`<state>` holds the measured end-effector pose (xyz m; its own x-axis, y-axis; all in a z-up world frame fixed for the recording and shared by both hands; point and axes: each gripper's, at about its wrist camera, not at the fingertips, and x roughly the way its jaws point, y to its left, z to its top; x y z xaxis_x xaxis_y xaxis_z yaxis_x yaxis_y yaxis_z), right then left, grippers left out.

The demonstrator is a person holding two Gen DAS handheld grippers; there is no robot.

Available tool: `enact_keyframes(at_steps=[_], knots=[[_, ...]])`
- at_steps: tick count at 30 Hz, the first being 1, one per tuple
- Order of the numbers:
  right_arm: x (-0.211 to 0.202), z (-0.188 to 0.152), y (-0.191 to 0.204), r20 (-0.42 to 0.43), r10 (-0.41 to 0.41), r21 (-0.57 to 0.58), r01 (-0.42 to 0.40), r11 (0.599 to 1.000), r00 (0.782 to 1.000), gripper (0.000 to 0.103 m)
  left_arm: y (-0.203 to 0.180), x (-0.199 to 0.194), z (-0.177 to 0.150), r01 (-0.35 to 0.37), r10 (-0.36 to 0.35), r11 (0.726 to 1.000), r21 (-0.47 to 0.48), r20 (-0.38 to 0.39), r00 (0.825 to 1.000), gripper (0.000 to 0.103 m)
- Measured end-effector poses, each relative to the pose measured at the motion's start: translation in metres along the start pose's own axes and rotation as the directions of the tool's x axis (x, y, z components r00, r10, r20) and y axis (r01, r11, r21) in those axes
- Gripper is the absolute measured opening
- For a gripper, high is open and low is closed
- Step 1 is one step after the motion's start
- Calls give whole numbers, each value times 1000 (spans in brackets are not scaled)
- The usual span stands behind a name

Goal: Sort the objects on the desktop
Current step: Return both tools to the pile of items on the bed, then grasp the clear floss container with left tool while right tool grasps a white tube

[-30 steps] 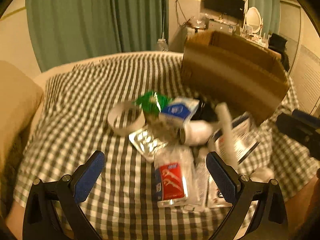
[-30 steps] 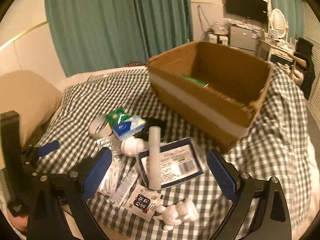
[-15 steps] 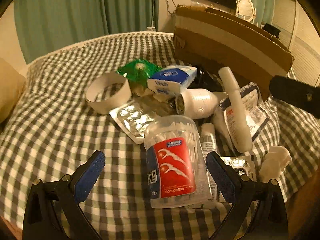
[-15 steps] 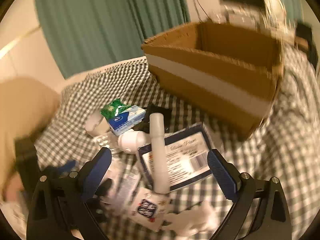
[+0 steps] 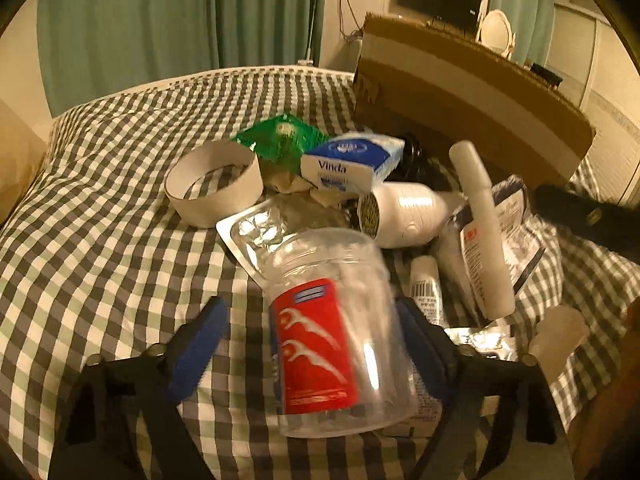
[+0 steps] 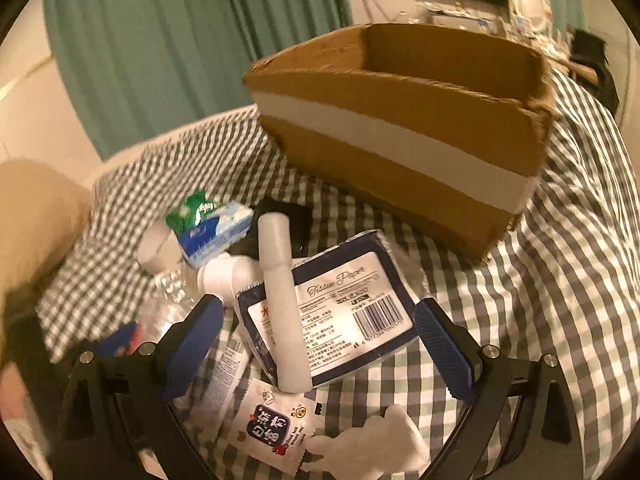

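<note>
Checkered bedspread (image 5: 100,220) fills the left-wrist view: the left hand-held gripper (image 5: 310,354), wide open a second ago, now straddles the floss-pick jar (image 5: 336,332) at lower centre, one pad possibly touching.

Right-wrist view: the right hand-held gripper (image 6: 318,348) gapes empty over the tissue pack (image 6: 340,304), below the cardboard box (image 6: 400,136).

"Vinda" stands on the blue-and-white tissue pack (image 5: 352,164) beyond the left gripper (image 5: 316,340); "Tissue Paper" on the navy packet (image 6: 344,304) between the right gripper's (image 6: 316,344) fingers.
</note>
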<state>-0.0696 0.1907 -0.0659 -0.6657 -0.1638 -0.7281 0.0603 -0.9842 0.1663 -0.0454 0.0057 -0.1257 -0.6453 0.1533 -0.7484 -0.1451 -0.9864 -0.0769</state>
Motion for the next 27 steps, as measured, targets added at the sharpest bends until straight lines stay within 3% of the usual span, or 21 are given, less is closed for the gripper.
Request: enact_keyframes(at_steps=[2, 6, 9, 12, 13, 15, 17, 27], knots=[[9, 1, 6, -23, 3, -20, -4, 1000, 1000, 97, 1, -6, 1, 2, -2, 1000, -16, 15, 1000, 70], [30, -5, 21, -73, -101, -140, 90, 986, 992, 97, 7, -7, 0, 2, -1, 999, -41, 13, 1000, 69], [36, -7, 30, -67, -126, -192, 111, 975, 990, 91, 7, -9, -1, 8, -8, 999, -52, 12, 1000, 69], [44, -8, 32, -94, -111, -209, 89, 974, 989, 60, 6, -10, -3, 4, -3, 999, -40, 13, 1000, 69], [49, -8, 31, -114, -112, -214, 86, 973, 987, 45, 5, -10, -4, 2, -1, 999, -36, 12, 1000, 69], [53, -9, 31, -130, -98, -221, 67, 973, 987, 36, 4, -10, -6, -3, 4, 1000, -25, 9, 1000, 69], [50, -10, 31, -132, -77, -223, 46, 974, 988, 14, 2, -7, -4, -9, 9, 1000, -11, 12, 1000, 68], [21, -11, 28, -100, -6, -185, -13, 983, 995, 14, 12, -25, -9, 17, -15, 998, -59, 39, 999, 65]])
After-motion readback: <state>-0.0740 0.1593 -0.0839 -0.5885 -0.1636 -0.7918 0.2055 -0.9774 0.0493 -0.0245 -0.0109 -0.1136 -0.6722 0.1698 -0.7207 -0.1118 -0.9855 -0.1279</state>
